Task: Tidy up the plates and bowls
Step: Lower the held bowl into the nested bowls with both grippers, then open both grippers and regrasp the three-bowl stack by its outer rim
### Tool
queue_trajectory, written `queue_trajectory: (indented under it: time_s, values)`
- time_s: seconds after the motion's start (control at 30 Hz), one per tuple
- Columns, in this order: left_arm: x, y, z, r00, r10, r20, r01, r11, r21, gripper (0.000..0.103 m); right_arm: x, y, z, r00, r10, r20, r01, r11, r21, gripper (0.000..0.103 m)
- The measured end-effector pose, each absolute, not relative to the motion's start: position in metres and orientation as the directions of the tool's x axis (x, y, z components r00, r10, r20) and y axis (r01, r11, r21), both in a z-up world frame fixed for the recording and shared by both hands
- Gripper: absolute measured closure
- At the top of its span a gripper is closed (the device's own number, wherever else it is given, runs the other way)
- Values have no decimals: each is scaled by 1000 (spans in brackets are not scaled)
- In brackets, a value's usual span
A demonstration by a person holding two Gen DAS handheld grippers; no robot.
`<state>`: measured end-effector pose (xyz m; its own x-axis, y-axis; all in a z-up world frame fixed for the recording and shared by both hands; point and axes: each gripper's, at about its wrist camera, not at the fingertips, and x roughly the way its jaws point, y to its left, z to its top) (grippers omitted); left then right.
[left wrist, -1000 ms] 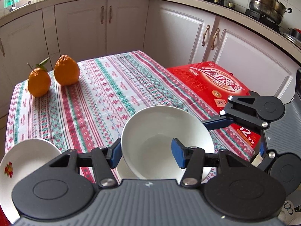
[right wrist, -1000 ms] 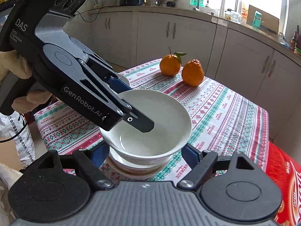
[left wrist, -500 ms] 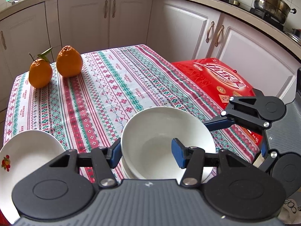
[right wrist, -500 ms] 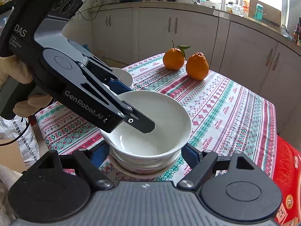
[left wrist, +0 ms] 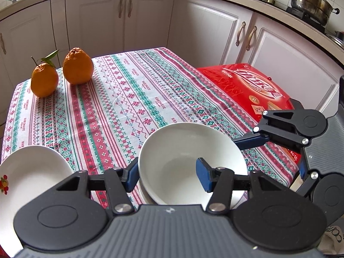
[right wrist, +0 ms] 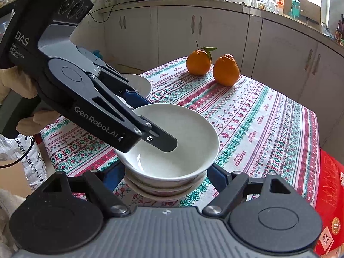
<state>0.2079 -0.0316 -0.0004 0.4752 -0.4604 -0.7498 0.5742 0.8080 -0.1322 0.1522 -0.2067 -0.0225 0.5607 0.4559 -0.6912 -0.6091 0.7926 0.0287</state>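
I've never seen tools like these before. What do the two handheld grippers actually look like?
Both are black linkage claws with round pivot discs, silver screws, blue finger pads and a ribbed grey body. The left gripper carries white "DAS" and "GenRobot.AI" lettering and a black cable. The right gripper looks the same.

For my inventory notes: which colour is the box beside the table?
Red, with gold and white print. The box shows best in the left wrist view.
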Motion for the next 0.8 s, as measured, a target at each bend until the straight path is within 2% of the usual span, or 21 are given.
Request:
queue_trajectory:
  time_s: [0.27,0.4,0.47,0.6,0.8]
  values:
    - [209,-29,0,481,-459,-747,572,810,-130,47,152,-208,-24,559,463,-688,-613,789,33,15]
    - [207,-25,6,506,-453,-734,569,815,-112,41,147,-212,-17,582,475,-660,-616,788,24,0]
    - [205,-22,10,512,-455,-728,572,813,-106,40,144,-213,-13,588,478,-652,-620,785,16,0]
    - [195,-16,21,542,-451,-710,581,811,-71,27,139,-215,-9,596,472,-650,-626,780,-7,0]
    - [169,-5,32,565,-458,-687,612,791,-24,18,136,-220,-13,590,446,-673,-621,783,-26,0]
